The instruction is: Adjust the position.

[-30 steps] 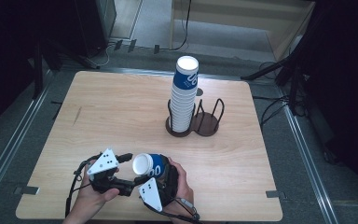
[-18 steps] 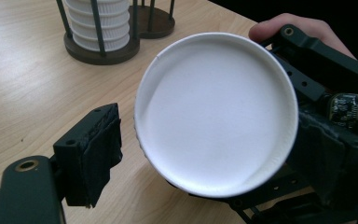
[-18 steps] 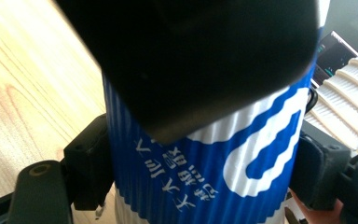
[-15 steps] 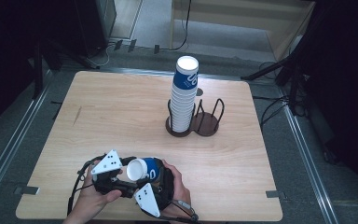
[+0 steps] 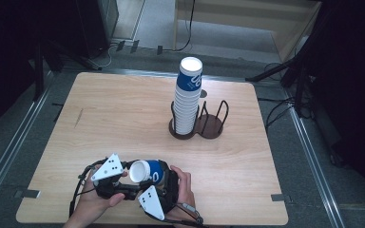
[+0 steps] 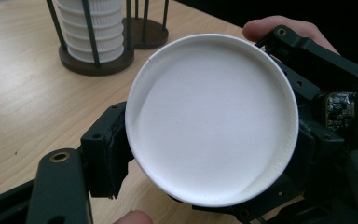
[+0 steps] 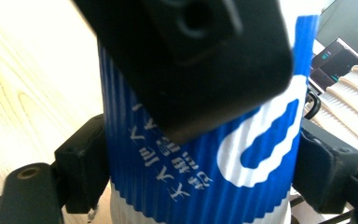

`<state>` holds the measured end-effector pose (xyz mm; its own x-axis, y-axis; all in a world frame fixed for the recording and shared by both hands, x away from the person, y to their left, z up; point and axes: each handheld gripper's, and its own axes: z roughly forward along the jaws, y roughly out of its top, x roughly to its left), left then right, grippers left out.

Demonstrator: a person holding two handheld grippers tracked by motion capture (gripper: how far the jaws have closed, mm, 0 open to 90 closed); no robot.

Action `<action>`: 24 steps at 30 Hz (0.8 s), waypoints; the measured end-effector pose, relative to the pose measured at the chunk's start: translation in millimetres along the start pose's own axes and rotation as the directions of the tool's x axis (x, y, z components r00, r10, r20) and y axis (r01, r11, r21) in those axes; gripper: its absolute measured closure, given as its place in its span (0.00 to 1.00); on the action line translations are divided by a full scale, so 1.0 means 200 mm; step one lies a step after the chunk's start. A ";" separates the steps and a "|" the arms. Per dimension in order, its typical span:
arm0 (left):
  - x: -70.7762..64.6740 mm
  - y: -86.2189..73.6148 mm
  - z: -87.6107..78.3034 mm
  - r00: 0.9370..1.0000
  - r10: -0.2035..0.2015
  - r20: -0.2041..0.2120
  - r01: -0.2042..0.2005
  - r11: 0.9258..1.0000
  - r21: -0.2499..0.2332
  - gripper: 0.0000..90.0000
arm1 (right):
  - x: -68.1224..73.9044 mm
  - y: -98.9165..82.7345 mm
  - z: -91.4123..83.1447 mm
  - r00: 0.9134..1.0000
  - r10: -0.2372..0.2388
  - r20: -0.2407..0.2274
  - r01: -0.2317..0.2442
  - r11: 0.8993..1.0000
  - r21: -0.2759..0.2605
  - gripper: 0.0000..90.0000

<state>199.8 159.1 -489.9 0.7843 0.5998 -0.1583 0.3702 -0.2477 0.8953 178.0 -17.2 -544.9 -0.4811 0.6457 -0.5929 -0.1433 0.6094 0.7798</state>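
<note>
A blue and white ribbed paper cup lies on its side between both hands, just above the table's front edge. My left gripper has just been closing and is shut on it. In the left gripper view the cup's white bottom faces the camera and the left pad presses its rim. My right gripper straddles the blue wall. Its jaws have just been opening and now stand right beside the wall. The left gripper's jaw crosses in front at the top of that view.
A tall stack of matching cups stands in one ring of a dark double wire holder at the table's back centre; the other ring holds nothing. The stack is ahead of my left gripper. The wooden table has bare room to the left.
The left gripper's jaws have closed onto the cup. The cup and both hands have shifted only slightly toward the front edge.
</note>
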 end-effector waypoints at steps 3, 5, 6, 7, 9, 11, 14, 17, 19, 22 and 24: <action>0.01 0.00 -0.01 1.000 -0.015 -0.007 0.015 1.000 -0.014 0.30 | -0.02 0.00 -0.01 1.000 0.020 -0.006 -0.019 1.000 0.002 0.14; 0.02 0.00 -0.02 1.000 -0.026 -0.012 0.025 0.999 -0.027 0.30 | -0.03 0.00 -0.01 0.999 0.031 -0.009 -0.031 1.000 0.000 0.12; 0.03 0.01 -0.03 0.999 -0.034 -0.015 0.033 0.999 -0.034 0.30 | -0.03 0.00 -0.02 0.999 0.036 -0.011 -0.037 0.999 -0.004 0.10; 0.03 0.01 -0.04 0.999 -0.049 -0.019 0.048 0.998 -0.040 0.30 | -0.04 0.01 -0.02 0.999 0.040 -0.012 -0.040 0.999 -0.008 0.09; 0.06 0.01 -0.05 0.997 -0.077 -0.029 0.075 0.995 -0.059 0.30 | -0.06 0.01 -0.02 0.998 0.059 -0.016 -0.059 0.998 -0.012 0.07; 0.08 0.00 -0.06 0.995 -0.084 -0.056 0.080 0.994 -0.069 0.30 | -0.07 0.01 -0.03 0.997 0.074 -0.016 -0.075 0.997 -0.015 0.07; 0.10 0.00 -0.07 0.992 -0.108 -0.071 0.103 0.992 -0.076 0.30 | -0.09 0.01 -0.03 0.995 0.101 -0.019 -0.101 0.995 -0.018 0.06; 0.12 0.00 -0.09 0.990 -0.120 -0.079 0.111 0.989 -0.102 0.30 | -0.11 0.00 -0.03 0.991 0.133 -0.025 -0.133 0.991 -0.007 0.05; 0.12 0.00 -0.10 0.987 -0.137 -0.086 0.126 0.985 -0.120 0.31 | -0.12 0.00 -0.03 0.988 0.152 -0.028 -0.152 0.988 -0.005 0.06; 0.13 0.00 -0.11 0.983 -0.150 -0.109 0.130 0.978 -0.165 0.31 | -0.13 0.01 -0.03 0.980 0.197 -0.036 -0.197 0.980 -0.005 0.06; 0.14 -0.01 -0.11 0.979 -0.163 -0.126 0.135 0.970 -0.202 0.30 | -0.13 0.01 -0.03 0.977 0.210 -0.034 -0.210 0.978 -0.004 0.07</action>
<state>209.2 192.8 -487.3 0.6448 0.7229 -0.2482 0.3647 -0.0056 0.9311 185.0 -36.8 -526.5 -0.5298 0.7430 -0.4089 -0.0423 0.4584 0.8877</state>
